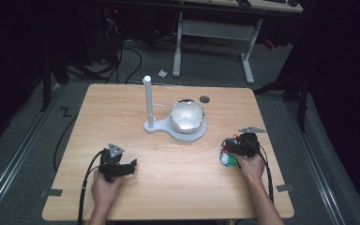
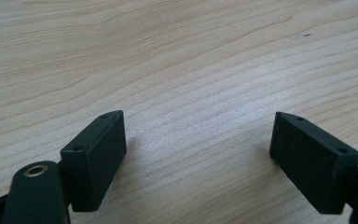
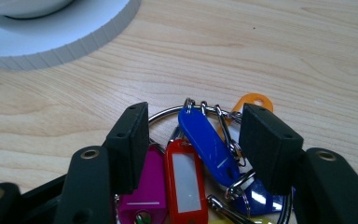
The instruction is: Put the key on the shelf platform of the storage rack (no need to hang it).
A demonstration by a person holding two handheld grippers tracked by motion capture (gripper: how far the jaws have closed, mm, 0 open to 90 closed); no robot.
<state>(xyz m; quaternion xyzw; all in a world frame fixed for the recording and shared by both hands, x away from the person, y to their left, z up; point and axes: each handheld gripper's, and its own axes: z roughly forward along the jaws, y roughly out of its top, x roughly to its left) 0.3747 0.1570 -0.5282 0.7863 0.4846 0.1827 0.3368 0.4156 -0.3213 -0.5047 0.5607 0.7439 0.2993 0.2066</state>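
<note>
key tags [image 3: 196, 172] lie between the right gripper [image 3: 193, 135] open jaws

One wooden surface [image 1: 168, 187] carries everything. On it stands one white stand [image 1: 174, 126] with one upright post [image 1: 147, 101] and one shiny bowl [image 1: 186, 116]. One metal key ring [image 3: 168, 113] lies there with key tags: one blue [image 3: 204, 140], one red [image 3: 184, 182], one magenta [image 3: 145, 186], one orange [image 3: 251, 101]; further tags are partly hidden. Two grippers are in hand, left [image 1: 130, 168] and right [image 1: 228, 149].

A wooden table [image 1: 122, 105] is standing on grey floor [image 1: 23, 140]; a white-legged desk [image 1: 215, 30] is looming in darkness behind.
</note>
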